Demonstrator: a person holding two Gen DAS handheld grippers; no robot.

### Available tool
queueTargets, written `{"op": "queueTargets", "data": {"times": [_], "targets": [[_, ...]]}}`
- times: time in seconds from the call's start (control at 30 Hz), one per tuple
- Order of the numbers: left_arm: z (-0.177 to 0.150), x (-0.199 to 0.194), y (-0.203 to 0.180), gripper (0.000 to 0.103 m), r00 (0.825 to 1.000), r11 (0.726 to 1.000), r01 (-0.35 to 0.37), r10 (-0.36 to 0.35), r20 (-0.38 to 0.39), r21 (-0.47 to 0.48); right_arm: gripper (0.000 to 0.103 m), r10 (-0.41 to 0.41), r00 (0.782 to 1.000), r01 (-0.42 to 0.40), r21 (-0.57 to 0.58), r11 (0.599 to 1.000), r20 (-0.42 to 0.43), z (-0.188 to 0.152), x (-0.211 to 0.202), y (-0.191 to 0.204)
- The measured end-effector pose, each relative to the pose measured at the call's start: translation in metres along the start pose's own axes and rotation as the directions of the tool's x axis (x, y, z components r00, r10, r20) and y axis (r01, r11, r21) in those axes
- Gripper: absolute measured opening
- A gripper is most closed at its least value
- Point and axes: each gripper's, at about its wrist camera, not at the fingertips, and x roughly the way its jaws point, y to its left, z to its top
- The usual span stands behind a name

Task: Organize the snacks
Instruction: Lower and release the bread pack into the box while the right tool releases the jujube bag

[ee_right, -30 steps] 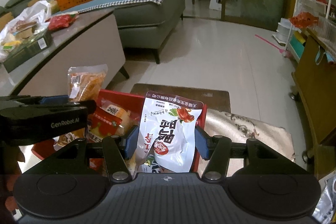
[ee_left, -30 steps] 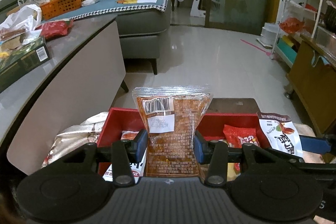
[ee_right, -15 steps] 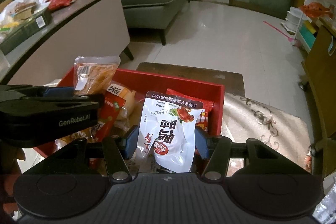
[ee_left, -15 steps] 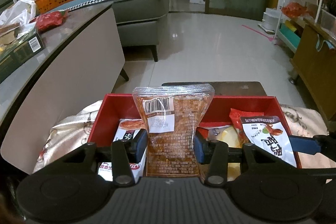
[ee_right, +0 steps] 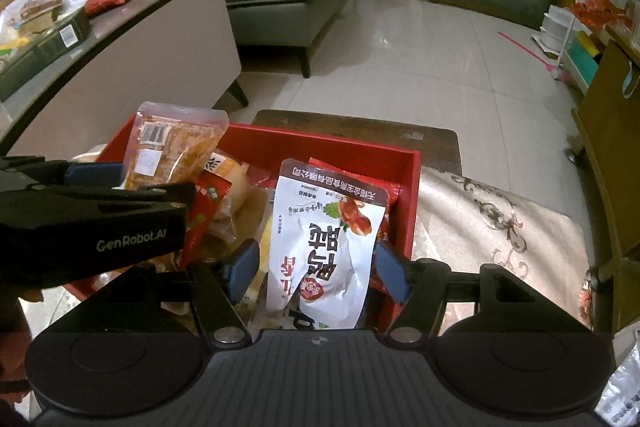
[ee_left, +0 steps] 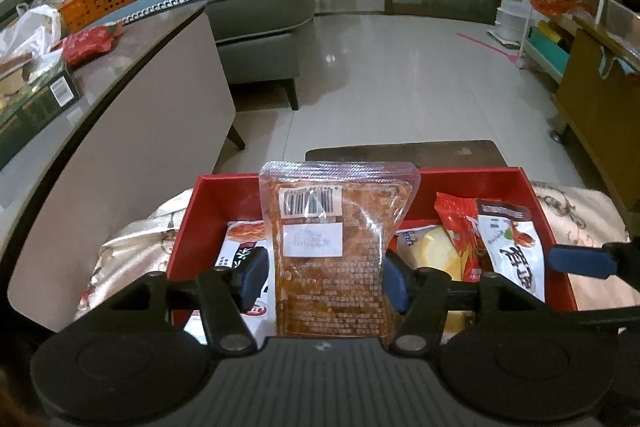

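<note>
Both packets hang upright over the red box [ee_left: 536,203], ready to drop in beside the snacks there: the left gripper [ee_left: 326,277] clamps the brown packet [ee_left: 332,247], the right gripper [ee_right: 316,267] clamps the white packet [ee_right: 328,239].

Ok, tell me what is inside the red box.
The red box holds a white black-lettered pack, a yellow pack and a red pack. Held packets cover the rest.
</note>
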Motion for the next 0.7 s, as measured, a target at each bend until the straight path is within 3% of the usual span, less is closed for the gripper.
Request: {"op": "queueTargets", "data": {"times": [0.13,0.7], "targets": [[0.0,-0.007,0.002,0.058,1.0,1.0,-0.009,0.009,0.013,-0.004,0.08,0.0,1.0,0.0,0.01,1.0,0.002,-0.001,-0.003,-0.002],[0.0,-0.048,0.022,0.06,0.997,0.999,0.002,0.002,0.071,-0.048,0.086,0.016,0.998,-0.018,0.03,0.999,0.066,0.002,-0.037,0.005]]}}
